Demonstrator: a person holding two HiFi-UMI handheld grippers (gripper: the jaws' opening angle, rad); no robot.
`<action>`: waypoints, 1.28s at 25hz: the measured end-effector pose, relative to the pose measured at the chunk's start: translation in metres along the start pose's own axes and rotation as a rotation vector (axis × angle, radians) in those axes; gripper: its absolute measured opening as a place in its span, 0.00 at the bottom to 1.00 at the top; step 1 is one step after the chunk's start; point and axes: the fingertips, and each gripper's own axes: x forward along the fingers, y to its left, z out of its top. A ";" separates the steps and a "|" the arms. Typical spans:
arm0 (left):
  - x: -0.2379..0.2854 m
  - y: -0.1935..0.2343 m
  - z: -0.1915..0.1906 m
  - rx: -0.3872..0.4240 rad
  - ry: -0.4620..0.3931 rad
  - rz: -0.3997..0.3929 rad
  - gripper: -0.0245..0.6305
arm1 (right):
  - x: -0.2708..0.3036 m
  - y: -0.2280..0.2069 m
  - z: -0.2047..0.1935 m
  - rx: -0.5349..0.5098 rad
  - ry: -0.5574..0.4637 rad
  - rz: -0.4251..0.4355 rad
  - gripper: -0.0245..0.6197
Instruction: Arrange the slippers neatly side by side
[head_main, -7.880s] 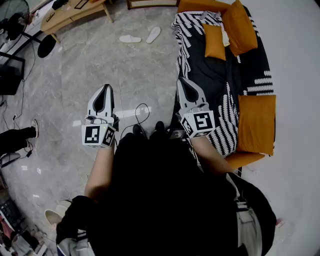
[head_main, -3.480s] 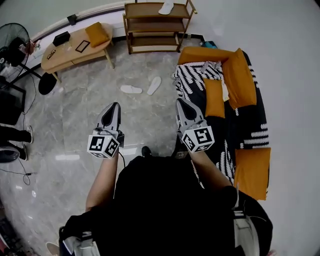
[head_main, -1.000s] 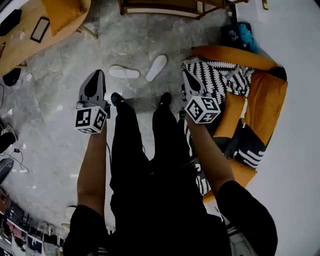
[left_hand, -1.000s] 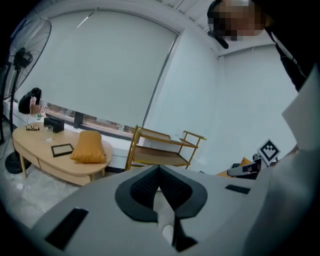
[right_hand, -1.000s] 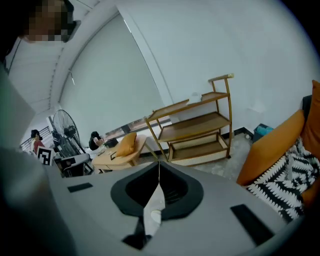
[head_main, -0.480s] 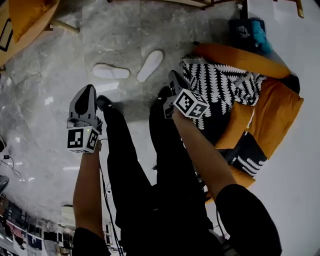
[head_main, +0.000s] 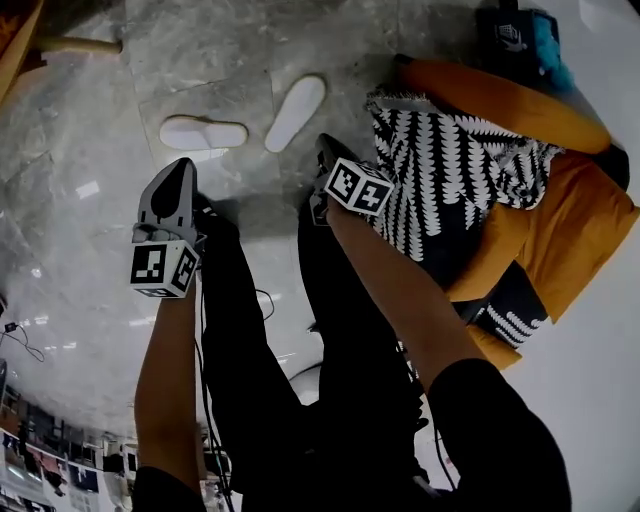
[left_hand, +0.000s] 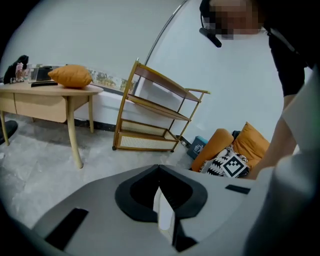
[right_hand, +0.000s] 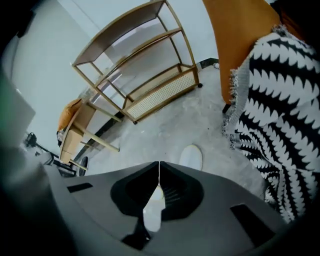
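The left forearm (head_main: 165, 370) and right forearm (head_main: 385, 285), both bare, reach forward and down. The left gripper (head_main: 182, 166) points ahead, its jaws pressed together with nothing between them. The right gripper (head_main: 323, 148) is held further forward and seems tipped lower, its jaws likewise closed and empty

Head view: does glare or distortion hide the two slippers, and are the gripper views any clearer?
Head view: fisheye bends the room; the glossy floor throws white glare, one patch beside the sideways slipper, yet it and the angled slipper read distinct. Left gripper view: dark vignetted corners, no slipper in sight. Right gripper view: tilted, one slipper slightly soft beyond the shut right gripper.
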 end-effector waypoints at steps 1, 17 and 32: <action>0.005 0.000 -0.006 -0.004 0.013 -0.006 0.06 | 0.007 -0.006 -0.004 0.024 -0.004 -0.014 0.09; 0.090 0.048 -0.054 0.008 0.013 -0.068 0.06 | 0.134 -0.065 -0.020 0.010 0.049 -0.049 0.18; 0.106 0.072 -0.087 -0.025 -0.041 -0.051 0.06 | 0.196 -0.107 -0.054 0.061 0.113 -0.095 0.14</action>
